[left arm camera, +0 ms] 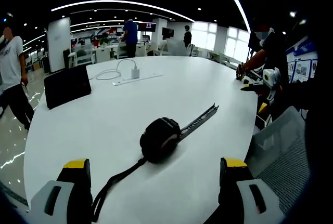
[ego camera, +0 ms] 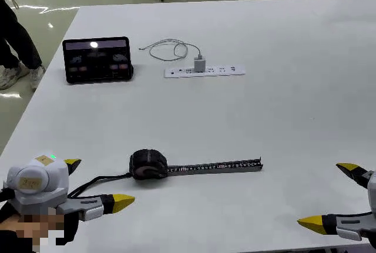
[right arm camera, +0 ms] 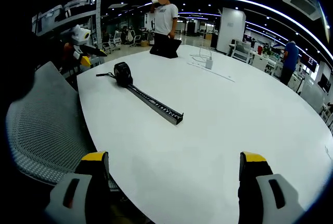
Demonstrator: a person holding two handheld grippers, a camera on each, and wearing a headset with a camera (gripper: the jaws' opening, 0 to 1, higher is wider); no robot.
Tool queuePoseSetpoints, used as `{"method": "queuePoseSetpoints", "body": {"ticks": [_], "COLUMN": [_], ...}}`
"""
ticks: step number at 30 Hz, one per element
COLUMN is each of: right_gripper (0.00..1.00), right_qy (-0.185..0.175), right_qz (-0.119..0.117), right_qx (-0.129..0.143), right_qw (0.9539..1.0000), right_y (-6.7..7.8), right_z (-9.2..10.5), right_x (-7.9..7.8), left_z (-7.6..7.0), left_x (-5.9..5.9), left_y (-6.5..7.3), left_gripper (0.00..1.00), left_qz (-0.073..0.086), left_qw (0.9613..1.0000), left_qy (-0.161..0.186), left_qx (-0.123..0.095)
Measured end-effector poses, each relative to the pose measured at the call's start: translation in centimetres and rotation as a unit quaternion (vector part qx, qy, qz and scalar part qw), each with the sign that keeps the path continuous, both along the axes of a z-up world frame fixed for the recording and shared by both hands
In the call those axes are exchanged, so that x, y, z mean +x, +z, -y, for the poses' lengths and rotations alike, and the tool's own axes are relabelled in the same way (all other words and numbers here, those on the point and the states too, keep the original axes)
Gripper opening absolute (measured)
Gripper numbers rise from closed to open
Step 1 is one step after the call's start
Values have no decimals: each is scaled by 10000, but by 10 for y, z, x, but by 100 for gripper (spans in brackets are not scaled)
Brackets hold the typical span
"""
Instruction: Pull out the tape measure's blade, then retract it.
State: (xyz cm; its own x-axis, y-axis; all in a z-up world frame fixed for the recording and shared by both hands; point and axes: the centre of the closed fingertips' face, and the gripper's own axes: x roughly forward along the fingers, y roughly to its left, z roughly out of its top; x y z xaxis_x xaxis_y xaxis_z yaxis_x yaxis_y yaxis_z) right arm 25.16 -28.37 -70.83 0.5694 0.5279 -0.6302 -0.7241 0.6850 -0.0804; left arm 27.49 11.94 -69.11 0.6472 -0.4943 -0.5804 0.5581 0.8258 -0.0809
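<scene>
Left claw point(ego camera: 100, 181) spread, right claw point(ego camera: 326, 194) spread; tape measure point(ego camera: 148, 164) near left claw, blade point(ego camera: 214, 167) extended, markings unreadable.

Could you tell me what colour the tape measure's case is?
The case is black, clearest in the left gripper view.

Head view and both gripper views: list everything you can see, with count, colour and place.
table: one, white, under everything
tape measure: one, black, near edge, apart from both grippers
blade: one, dark with markings, pulled out flat toward the right gripper's side
strap: one, black, trailing toward the left gripper
tablet: one, black, propped at far left
power strip: one, white, far middle
charger: one, white, plugged into the power strip
cable: one, pale, coiled behind the charger
mesh chair: one, grey, at the table's edge
left gripper: one, yellow-tipped, open
right gripper: one, yellow-tipped, open
</scene>
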Motion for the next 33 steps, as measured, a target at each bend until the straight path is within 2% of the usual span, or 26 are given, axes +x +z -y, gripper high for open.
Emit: {"method": "queuePoseSetpoints", "body": {"ticks": [2,10,15,21,26,31,33], "right_gripper": [100,100,100,100,100,100,100], "right_qy": [37,152,324,459,650,970,1084], "right_qz": [-8,33,-9,-39,-87,-185,-200], "right_qx": [-35,-26,-111,-130,-233,-460,-538], "right_qw": [10000,9999,9994,9989,9976,9940,9925], "right_y": [-1,2,0,-2,-7,-16,-16], "right_z": [-2,-9,-15,-21,-26,-28,-30], "right_x": [2,11,16,24,28,32,34], "left_z": [3,19,31,40,43,50,51], "left_x": [3,12,24,37,42,44,46], "left_y": [-3,-9,-10,-18,-28,-37,-39], "left_gripper": [99,99,99,99,99,100,100], "left_qz": [-24,-77,-78,-81,-49,-36,47], "left_qw": [10000,9999,9996,9990,9980,9969,9952], "left_qy": [7,81,254,437,631,783,978], "left_qx": [57,-2,-130,-102,57,59,14]}}
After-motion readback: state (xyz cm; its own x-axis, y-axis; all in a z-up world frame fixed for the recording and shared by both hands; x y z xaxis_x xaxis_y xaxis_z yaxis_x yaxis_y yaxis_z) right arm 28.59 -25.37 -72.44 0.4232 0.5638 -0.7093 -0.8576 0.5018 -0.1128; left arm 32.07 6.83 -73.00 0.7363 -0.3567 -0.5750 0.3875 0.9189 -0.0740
